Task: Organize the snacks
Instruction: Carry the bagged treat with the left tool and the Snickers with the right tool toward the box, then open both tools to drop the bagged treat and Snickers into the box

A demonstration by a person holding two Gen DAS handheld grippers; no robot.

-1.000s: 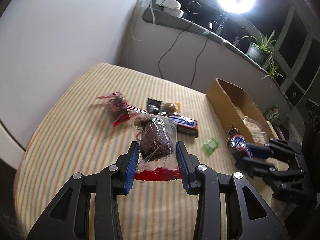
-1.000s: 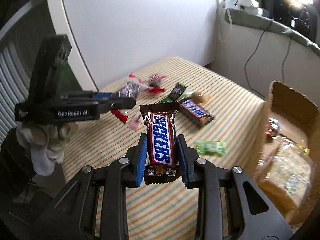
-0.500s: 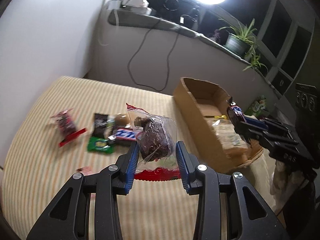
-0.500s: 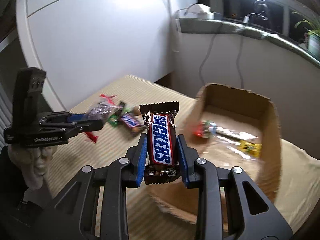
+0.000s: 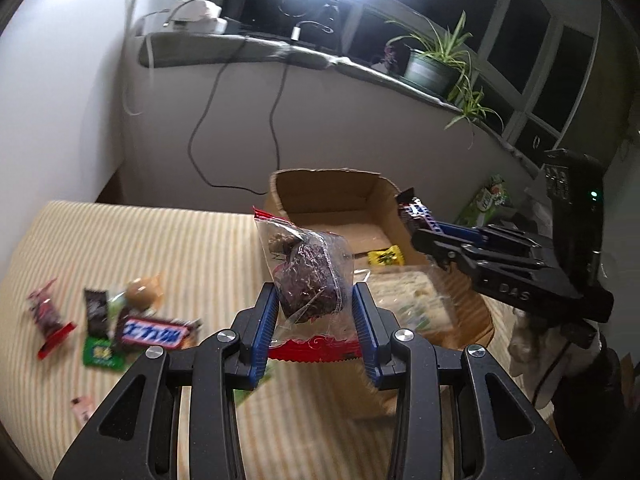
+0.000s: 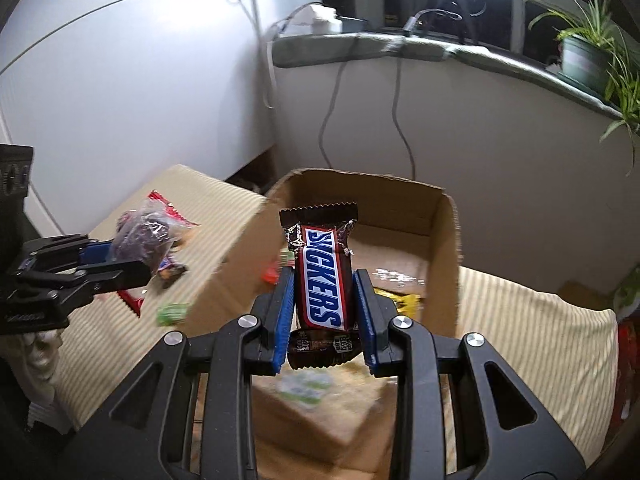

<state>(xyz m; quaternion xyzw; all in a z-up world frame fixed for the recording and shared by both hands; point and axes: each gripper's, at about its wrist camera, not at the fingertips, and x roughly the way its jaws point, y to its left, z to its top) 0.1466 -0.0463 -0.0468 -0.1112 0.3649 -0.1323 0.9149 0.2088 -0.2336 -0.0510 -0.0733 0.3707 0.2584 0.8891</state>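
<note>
Tools (image 5: 315,316) (image 6: 325,312) clamp clear snack bag (image 5: 306,276) and Snickers (image 6: 323,276).

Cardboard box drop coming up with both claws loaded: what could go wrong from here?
The left claw pinches its clear snack bag low, so the crinkly film may slip. Both claws converge on the cardboard box; they might collide. The right claw holds the Snickers bar upright; it could land on end.

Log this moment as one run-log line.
left gripper: shut on clear snack bag | right gripper: shut on Snickers bar | both near cardboard box
</note>
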